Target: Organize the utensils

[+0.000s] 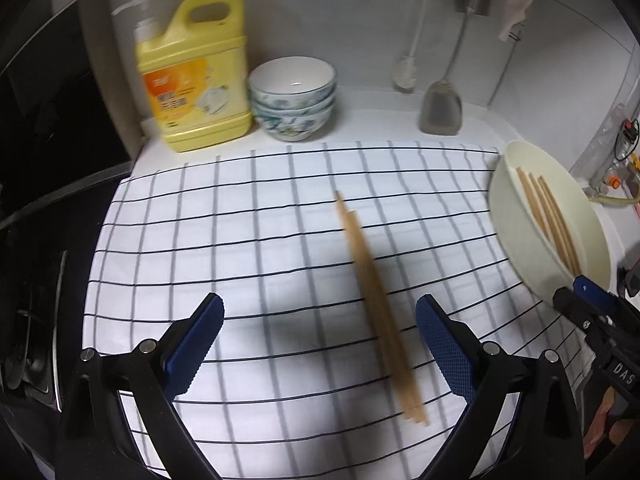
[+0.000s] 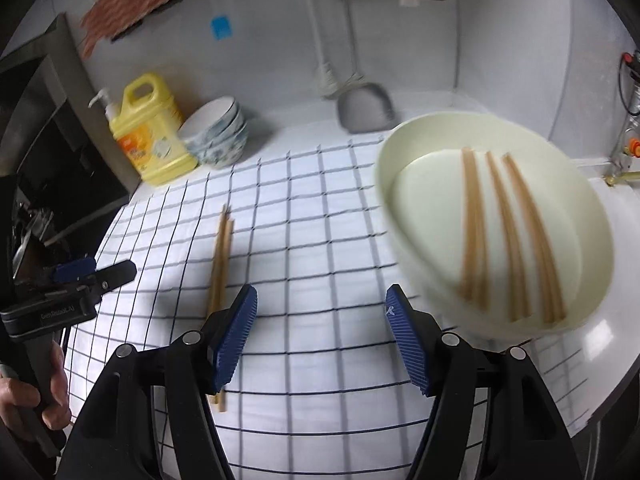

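Apparently some chopsticks are already gathered: three groups lie in the cream dish (image 2: 496, 216), just ahead and to the right of the right gripper (image 2: 322, 334), whose jaws stand apart with nothing between them. The loose chopsticks (image 1: 376, 312) lie on the checked cloth (image 1: 240, 240), passing between the parted, empty jaws of the left gripper (image 1: 320, 344). Next, I judge, those jaws must drop and close on the bundle near its middle. Only the right wrist view shows the person's hand (image 2: 28, 400) and the dish's full interior; the left view shows only the dish's edge.
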Demonstrator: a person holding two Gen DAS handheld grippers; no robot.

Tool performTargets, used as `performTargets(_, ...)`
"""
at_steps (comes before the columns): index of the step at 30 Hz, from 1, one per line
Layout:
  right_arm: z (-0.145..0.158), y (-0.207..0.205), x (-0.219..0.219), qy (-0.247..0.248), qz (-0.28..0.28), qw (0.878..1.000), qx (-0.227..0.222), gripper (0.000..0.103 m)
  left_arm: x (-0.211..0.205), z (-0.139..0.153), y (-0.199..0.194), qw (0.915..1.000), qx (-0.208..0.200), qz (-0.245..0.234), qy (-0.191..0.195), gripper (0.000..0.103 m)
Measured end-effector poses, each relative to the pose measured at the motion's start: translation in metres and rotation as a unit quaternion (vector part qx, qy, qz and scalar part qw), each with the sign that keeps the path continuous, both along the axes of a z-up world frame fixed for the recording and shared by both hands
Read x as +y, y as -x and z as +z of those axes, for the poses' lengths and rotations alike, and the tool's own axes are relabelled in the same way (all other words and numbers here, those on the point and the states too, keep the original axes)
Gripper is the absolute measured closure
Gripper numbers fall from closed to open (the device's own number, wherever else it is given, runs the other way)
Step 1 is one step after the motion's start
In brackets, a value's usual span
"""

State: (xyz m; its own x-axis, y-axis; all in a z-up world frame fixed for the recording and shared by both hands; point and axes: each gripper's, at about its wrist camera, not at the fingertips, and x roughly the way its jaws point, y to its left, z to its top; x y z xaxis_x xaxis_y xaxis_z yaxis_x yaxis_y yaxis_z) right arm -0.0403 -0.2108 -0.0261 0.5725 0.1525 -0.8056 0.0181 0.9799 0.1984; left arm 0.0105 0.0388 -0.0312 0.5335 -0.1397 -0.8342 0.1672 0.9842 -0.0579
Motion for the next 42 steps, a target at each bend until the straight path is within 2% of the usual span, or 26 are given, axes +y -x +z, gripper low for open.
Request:
performTargets(5,-0.019,-0.007,0.031,0.008,0.020,1.000,0.015,0.039,0.019,-0.013,0.001,1.0000,-0.003,0.008,-0.005,0.008)
performTargets(10,-0.044,-0.021,0.057,0.015,0.044,0.998,0.038,0.039,0.032,-0.033,-0.004,0.9996,0.015,0.022,-0.005,0.008)
performTargets(19,-0.081,-0.038,0.077,0.029,0.082,0.995,0.058,0.039,0.043,-0.055,-0.004,0.9977,0.036,0.054,-0.021,0.008)
performTargets(33,-0.088,-0.042,0.111,0.056,0.143,0.987,0.046,0.039,0.049,-0.060,-0.008,0.9961,0.034,0.077,-0.026,0.008)
performTargets(42,-0.085,-0.039,0.118,0.047,0.168,0.984,0.044,0.039,0.050,-0.063,-0.010,0.9954,0.034,0.085,-0.030,0.008)
